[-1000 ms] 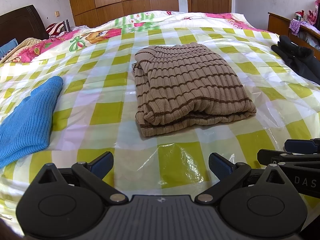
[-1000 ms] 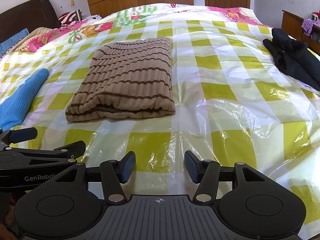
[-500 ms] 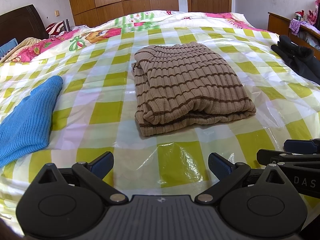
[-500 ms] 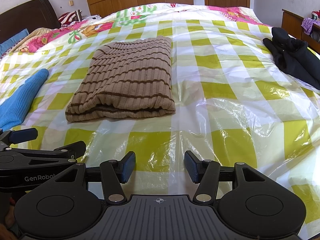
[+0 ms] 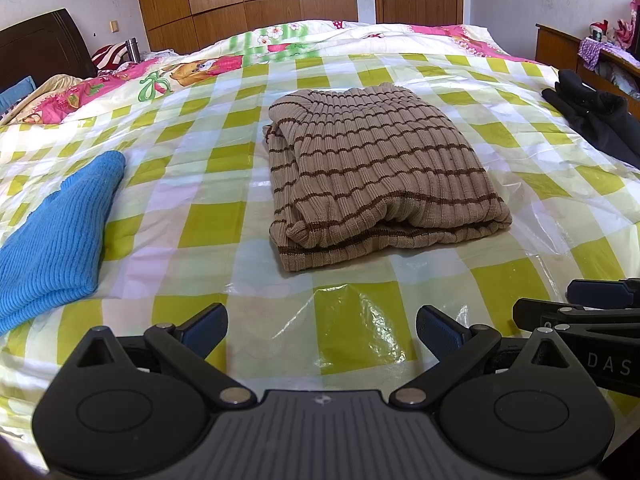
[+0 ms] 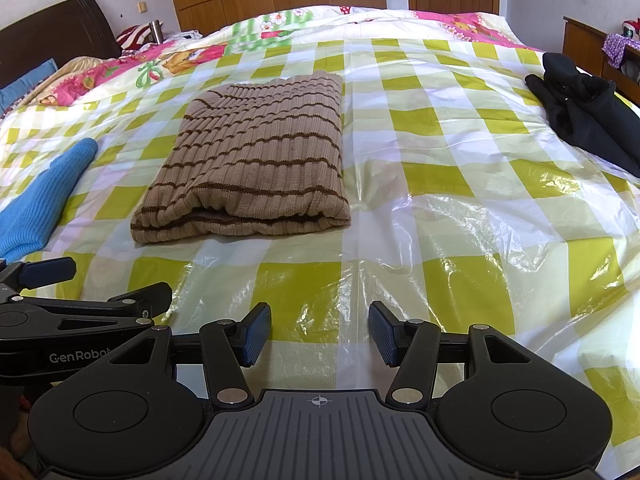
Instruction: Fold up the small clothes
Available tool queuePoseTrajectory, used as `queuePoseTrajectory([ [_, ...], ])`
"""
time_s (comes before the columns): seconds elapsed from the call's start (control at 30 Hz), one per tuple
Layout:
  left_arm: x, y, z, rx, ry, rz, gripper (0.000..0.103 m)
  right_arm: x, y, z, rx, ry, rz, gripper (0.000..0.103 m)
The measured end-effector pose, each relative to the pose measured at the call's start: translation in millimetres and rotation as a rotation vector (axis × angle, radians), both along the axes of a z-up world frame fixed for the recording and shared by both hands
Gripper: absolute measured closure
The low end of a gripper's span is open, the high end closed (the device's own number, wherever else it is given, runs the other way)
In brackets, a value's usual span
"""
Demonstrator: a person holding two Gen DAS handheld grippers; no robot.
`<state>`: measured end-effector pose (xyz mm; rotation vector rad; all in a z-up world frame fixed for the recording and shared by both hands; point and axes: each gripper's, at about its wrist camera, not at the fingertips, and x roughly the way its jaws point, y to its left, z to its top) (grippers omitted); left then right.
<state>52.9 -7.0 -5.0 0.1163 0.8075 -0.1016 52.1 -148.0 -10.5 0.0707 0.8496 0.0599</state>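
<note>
Left wrist view: the brown striped sweater (image 5: 380,176) lies folded on the checked plastic sheet (image 5: 208,224), blue knit (image 5: 52,236) to its left, black garment (image 5: 596,120) far right. Left gripper (image 5: 322,330) and right gripper (image 6: 320,334) hover nearer than the sweater, jaws apart and empty, probably because that fold is finished.

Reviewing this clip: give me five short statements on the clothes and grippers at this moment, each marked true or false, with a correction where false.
1. The brown sweater lies folded on the checked sheet. True.
2. The left gripper is clamped on the sweater. False: its jaws are open and empty, short of the sweater.
3. A blue knit lies left of the sweater. True.
4. The black garment is stacked on the sweater. False: it lies apart, at the bed's right edge.
5. The right gripper holds the blue knit. False: it is open over bare sheet.
</note>
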Motion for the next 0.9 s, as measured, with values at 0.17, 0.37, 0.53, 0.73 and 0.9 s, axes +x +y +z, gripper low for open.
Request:
queuePoseTrajectory([
  [0.17, -0.1, -0.1, 0.0, 0.0, -0.001, 0.0, 0.0, 0.0, -0.3, 0.0, 0.0, 0.0, 0.001, 0.049],
  [0.37, -0.1, -0.2, 0.0, 0.001, 0.0, 0.0, 0.0, -0.2, -0.3, -0.3, 0.001, 0.0, 0.0, 0.049],
  [0.53, -0.2, -0.4, -0.1, 0.002, -0.002, 0.0, 0.0, -0.1, -0.4, -0.3, 0.001, 0.001, 0.0, 0.049],
  [0.73, -1.4, -1.9, 1.3, 0.015, -0.012, -0.001, 0.0, 0.0, -0.8, -0.4, 0.001, 0.0, 0.0, 0.049],
  [0.9, -2.4, -2.7, 2.6, 0.027, -0.024, -0.001, 0.0, 0.0, -0.8, -0.3, 0.002, 0.0, 0.0, 0.049],
])
